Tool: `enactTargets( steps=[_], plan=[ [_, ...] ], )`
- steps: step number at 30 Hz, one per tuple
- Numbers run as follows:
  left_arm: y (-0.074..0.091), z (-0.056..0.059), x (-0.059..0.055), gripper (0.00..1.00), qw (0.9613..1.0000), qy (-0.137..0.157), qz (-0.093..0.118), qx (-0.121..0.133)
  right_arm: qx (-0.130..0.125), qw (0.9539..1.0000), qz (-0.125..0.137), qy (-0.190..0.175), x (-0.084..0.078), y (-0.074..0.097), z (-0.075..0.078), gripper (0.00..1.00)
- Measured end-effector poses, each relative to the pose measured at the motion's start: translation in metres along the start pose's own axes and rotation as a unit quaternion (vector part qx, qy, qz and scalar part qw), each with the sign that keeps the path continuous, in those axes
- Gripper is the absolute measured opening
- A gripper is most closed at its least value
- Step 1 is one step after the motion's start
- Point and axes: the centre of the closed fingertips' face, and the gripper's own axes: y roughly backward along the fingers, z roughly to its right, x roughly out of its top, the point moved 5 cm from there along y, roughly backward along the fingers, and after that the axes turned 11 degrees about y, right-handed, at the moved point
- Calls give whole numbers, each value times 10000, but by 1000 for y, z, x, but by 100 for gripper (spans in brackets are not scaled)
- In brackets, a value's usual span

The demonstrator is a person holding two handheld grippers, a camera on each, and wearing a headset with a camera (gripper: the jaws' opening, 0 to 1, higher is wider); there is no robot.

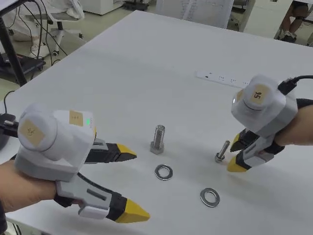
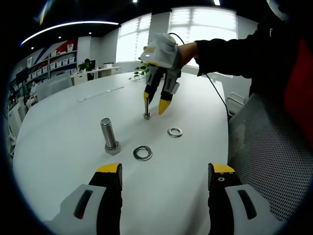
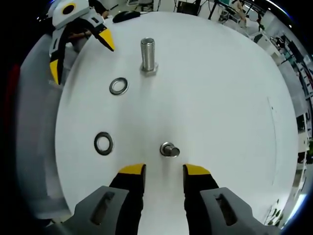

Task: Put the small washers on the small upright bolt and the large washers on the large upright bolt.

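The large upright bolt [image 1: 157, 139] [image 2: 109, 137] [image 3: 148, 56] stands mid-table. Right of it is the small upright bolt [image 1: 221, 152] [image 2: 146, 107] [image 3: 169, 150]. Two steel washers lie flat on the table in front of the bolts, one [image 1: 163, 172] [image 2: 143, 153] [image 3: 119, 86] near the large bolt, the other [image 1: 210, 197] [image 2: 175, 131] [image 3: 103, 143] nearer the front edge. My left gripper [image 1: 132, 182] [image 2: 166, 169] [image 3: 80, 56] is wide open and empty, left of the washers. My right gripper [image 1: 235, 154] [image 2: 156, 100] [image 3: 165, 170] is open and empty, tips pointing down just beside the small bolt.
The white table [image 1: 146, 73] has a white power strip [image 1: 220, 78] lying at the back right. Chairs and cables stand on the floor beyond the left edge. A mesh chair back [image 2: 264, 161] is close on the near side.
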Motion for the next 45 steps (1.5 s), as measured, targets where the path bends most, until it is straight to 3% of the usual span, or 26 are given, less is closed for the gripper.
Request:
enactTargets(
  steps=[18,26,45],
  plan=[
    [1,1,2,71,10000,-50,42,-12,31,9999,6,-99,-6,6,-27,33],
    [2,2,2,71,10000,-72,67,-9,144,9998,3,-111,-6,2,-47,33],
    [5,5,6,71,9998,-133,129,15,466,9985,55,294,19,-6,-84,40]
  ],
)
